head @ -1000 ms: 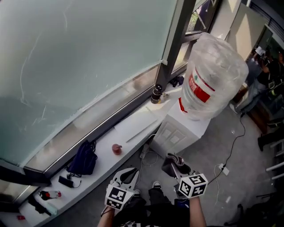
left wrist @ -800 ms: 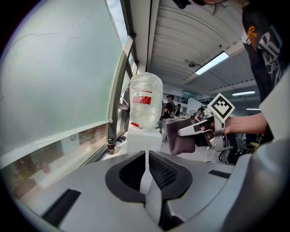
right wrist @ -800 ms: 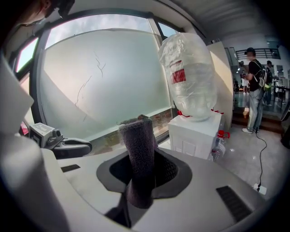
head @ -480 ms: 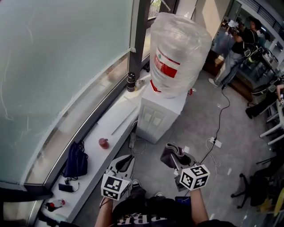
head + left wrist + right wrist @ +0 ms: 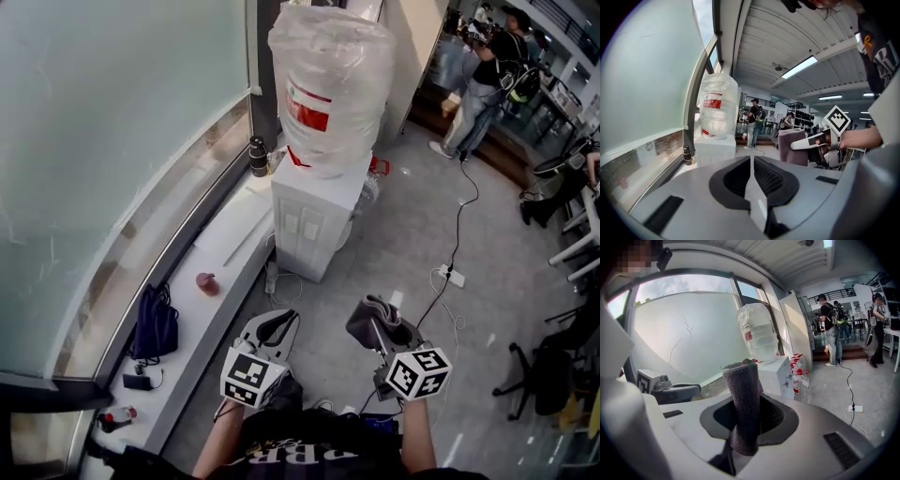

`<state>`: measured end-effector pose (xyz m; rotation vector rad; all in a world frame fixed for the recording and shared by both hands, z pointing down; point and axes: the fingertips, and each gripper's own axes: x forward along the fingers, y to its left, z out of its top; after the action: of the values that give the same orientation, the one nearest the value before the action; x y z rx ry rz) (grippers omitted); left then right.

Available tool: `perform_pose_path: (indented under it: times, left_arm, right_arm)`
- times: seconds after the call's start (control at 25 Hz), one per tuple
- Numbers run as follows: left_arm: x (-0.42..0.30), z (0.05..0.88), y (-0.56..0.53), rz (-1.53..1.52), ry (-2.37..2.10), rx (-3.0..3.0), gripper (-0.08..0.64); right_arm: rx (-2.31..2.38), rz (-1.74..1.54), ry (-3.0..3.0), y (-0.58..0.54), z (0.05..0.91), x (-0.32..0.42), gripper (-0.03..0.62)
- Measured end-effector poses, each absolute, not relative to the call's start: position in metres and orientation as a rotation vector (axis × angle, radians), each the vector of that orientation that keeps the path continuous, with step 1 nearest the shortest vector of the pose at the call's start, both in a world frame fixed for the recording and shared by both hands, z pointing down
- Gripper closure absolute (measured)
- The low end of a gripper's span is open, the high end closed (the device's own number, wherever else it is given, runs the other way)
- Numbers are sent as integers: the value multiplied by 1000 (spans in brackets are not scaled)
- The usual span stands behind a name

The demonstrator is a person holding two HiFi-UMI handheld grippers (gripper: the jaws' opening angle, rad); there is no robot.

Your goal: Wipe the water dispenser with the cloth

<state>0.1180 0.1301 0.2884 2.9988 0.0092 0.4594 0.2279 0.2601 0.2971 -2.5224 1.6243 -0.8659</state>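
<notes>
1. Although the cloth [image 5: 367, 317] is already gripped, it is well apart from the water dispenser [image 5: 309, 220], so I judge that no wiping has begun.
2. The right hand-held gripper [image 5: 375, 330] is clenched on the cloth. In the right gripper view the grey folded cloth stands upright between the jaws and sticks out past them.
3. The left hand-held gripper [image 5: 275, 328] is closed and carries nothing. In the left gripper view its two ribbed pads nearly meet, with only a thin slit between them.
4. The water dispenser stands on the floor [image 5: 403, 234], just beside the far end of the window ledge [image 5: 225, 258]. A big plastic-wrapped bottle [image 5: 328, 84] sits on top of it.
5. Both grippers are held low, close to the person's body, with bare floor between them and the dispenser's white cabinet.
6. On the ledge lie a dark bag [image 5: 155, 323] and a small red thing [image 5: 206, 283], and a dark flask [image 5: 258, 157] stands at the ledge's far end, near the dispenser.
7. A cable [image 5: 459, 216] runs across the floor to the right of the dispenser and ends at a white power strip [image 5: 450, 275].
8. The whole job looks to be left. The cloth has to be carried to the cabinet and then passed over its top, front and sides.
</notes>
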Motion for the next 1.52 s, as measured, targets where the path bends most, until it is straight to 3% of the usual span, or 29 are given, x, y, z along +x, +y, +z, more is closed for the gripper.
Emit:
perform_pose_path:
  times: [0.56,1.52]
  left_arm:
    - [84,261,281,474,114,3014,523]
    - [50,242,374,381,182,3078,523]
  right_arm:
    - [-2472,-785,1630,378,285,191,488]
    - [-2518,-670,1669,460,267,150,489]
